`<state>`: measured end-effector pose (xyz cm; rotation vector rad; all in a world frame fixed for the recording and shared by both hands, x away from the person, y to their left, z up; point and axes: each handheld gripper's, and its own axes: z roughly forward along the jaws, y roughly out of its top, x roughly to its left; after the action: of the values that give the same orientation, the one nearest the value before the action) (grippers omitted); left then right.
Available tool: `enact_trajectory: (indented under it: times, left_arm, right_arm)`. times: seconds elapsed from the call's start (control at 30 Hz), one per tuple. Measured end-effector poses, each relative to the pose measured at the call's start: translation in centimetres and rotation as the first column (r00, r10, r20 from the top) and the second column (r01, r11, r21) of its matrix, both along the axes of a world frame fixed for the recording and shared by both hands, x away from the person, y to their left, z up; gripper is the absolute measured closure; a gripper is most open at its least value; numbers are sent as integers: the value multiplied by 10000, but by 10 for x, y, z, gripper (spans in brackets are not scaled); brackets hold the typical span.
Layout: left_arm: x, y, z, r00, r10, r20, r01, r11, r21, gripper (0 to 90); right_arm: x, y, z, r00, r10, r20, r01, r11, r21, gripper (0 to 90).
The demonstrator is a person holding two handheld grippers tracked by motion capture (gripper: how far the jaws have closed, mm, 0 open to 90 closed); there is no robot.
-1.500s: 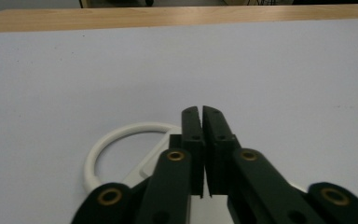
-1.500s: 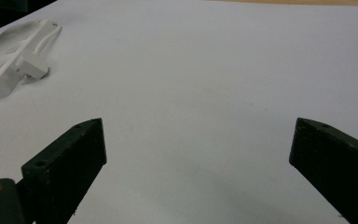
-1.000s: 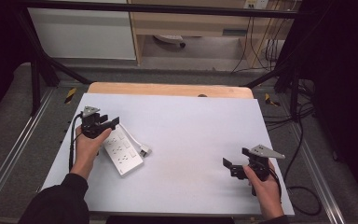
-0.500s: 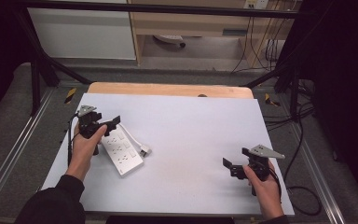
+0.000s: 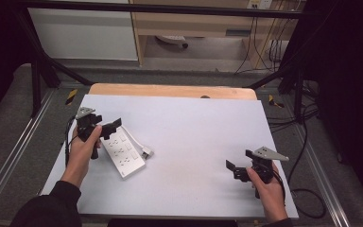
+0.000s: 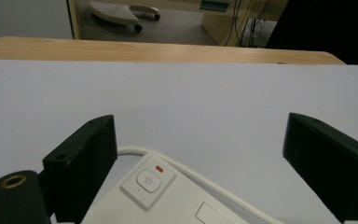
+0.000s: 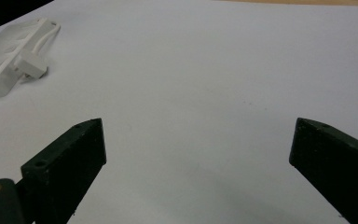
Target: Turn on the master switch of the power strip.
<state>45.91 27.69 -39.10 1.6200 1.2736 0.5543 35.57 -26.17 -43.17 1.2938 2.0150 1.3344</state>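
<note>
- While the left gripper [image 5: 109, 128] hovers with jaws just opened wide and nothing gripped, the white plastic power strip [image 5: 123, 153] lies flat below it on the white table [image 5: 194, 137].
- Centre over its power button [image 6: 149, 180] before lowering.
- The right gripper [image 5: 232, 170] rests wide open and empty, well apart.

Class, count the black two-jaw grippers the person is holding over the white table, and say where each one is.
2. The left gripper is at the table's left, open over the end of the white power strip. The right gripper is near the front right corner, open above bare table.
</note>
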Motion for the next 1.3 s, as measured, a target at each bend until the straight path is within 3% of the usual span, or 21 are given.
enact_trajectory:
  times: [0.87, 1.1, 1.3]
  left_arm:
    - [-27, -3, 25, 9972, -590, 451, 590, 9983, 11, 83]
    - [-47, 4, 23, 9975, -389, 591, 395, 9992, -92, 91]
    - [-70, 11, 16, 9965, -542, 643, 550, 9984, -108, 91]
  right_arm:
    - [0, 0, 0, 10000, -23, -2, 23, 10000, 17, 41]
    - [0, 0, 0, 10000, -24, 14, 24, 10000, 1, 41]
    - [0, 0, 0, 10000, -10, 8, 10, 10000, -39, 41]
